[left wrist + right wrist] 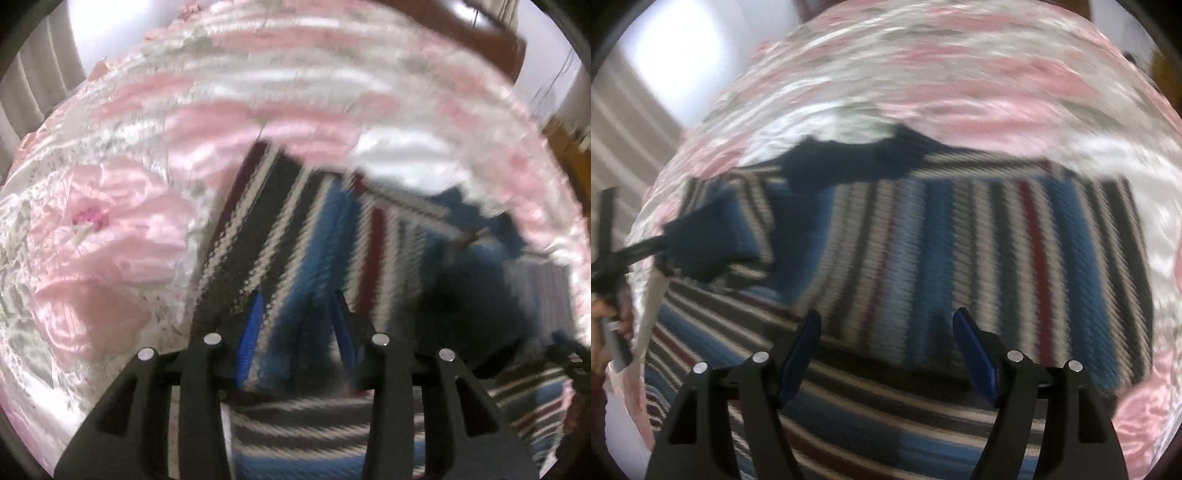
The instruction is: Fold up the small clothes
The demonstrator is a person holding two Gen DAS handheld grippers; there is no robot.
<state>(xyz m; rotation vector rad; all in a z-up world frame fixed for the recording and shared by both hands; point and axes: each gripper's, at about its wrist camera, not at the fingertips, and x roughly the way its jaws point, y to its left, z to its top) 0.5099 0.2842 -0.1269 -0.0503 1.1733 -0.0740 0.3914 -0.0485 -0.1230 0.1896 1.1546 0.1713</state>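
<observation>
Striped knit sweater: ribbed wool-like weave w/ blue, black, cream and dark red bands, plus a solid navy collar/cuff part. It lies spread on a bed covered by a shiny satin-like bedspread, pink roses on white, w/ rippled quilted texture. One garment, one bedspread, two grippers.

Left hand-held gripper: black frame, blue pads, fingers close together w/ sweater fabric between them, i.e. clenched on the knit; a lifted fold rises in front of the lens. In the right wrist view its thin black tips pinch a navy-edged sleeve part at far left, and a bit of the person's hand shows at the frame edge, cut off.

Right hand-held gripper: blue pads wide apart, released, hovering just above the sweater body; whether the tips touch the knit is hard to tell.

Both views are motion-blurred, so stitch detail smears. Dark wood piece past the bed's far end, shape unclear. Sweater's lower edge is hidden under the gripper frames.
</observation>
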